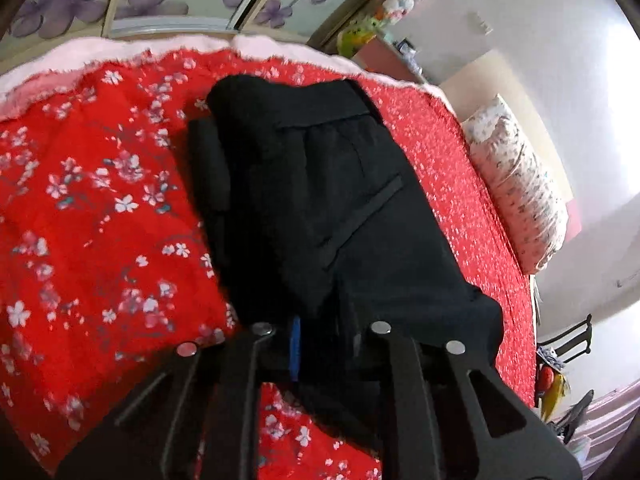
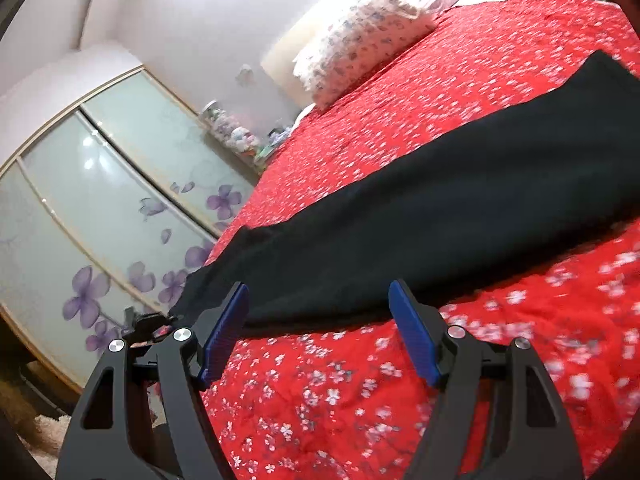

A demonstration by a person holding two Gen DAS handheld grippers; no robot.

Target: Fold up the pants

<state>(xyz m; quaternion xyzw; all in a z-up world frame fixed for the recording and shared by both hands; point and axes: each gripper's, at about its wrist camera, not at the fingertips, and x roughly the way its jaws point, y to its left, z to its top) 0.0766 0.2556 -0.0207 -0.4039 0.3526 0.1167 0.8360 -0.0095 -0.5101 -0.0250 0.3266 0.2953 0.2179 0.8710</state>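
Black pants (image 1: pixel 328 200) lie on a red flowered bedspread (image 1: pixel 92 220). In the left wrist view the waist end with a slanted pocket fills the middle. My left gripper (image 1: pixel 320 344) is shut on the pants' near edge; black cloth covers its fingers and only a strip of blue pad shows. In the right wrist view the pants (image 2: pixel 440 208) stretch as a long dark band across the bed. My right gripper (image 2: pixel 320 332) is open and empty, its blue pads (image 2: pixel 412 332) just short of the pants' near edge, above the bedspread (image 2: pixel 320 400).
A flowered pillow (image 1: pixel 520 184) lies at the head of the bed, also in the right wrist view (image 2: pixel 360 40). A wardrobe with purple-flower sliding doors (image 2: pixel 100 208) stands beside the bed. A shelf with soft toys (image 1: pixel 384 8) stands by the wall.
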